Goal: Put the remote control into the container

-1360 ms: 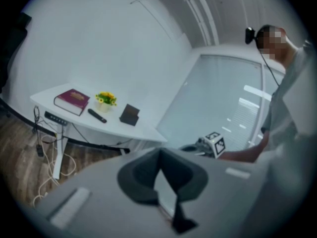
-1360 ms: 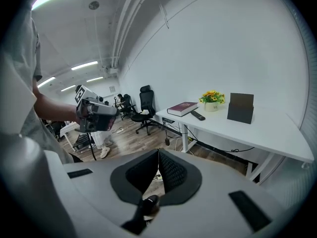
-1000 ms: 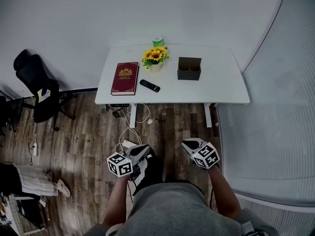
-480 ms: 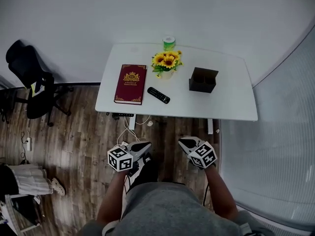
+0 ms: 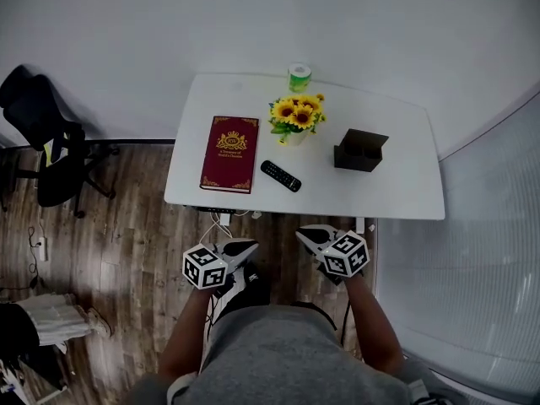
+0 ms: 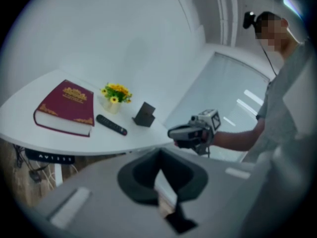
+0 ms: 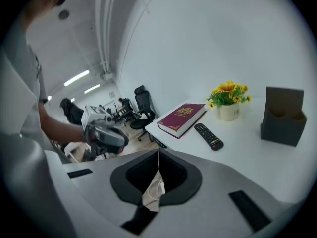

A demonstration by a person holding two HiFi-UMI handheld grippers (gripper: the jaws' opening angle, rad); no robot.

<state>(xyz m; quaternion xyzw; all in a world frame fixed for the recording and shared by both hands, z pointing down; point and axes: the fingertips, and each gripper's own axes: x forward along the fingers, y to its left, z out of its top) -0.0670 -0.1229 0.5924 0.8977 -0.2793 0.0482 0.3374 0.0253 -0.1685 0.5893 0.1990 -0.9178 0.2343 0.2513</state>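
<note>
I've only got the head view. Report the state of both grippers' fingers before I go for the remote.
Observer: The left gripper view shows the left gripper with its fingers together and nothing between them.
Operator: Now the right.
Observer: The right gripper is the same: fingers closed, empty.
Operator: Describe the container from the side.
Observer: In the right gripper view the container stands upright, its back wall taller than its front, apart from the remote control.
</note>
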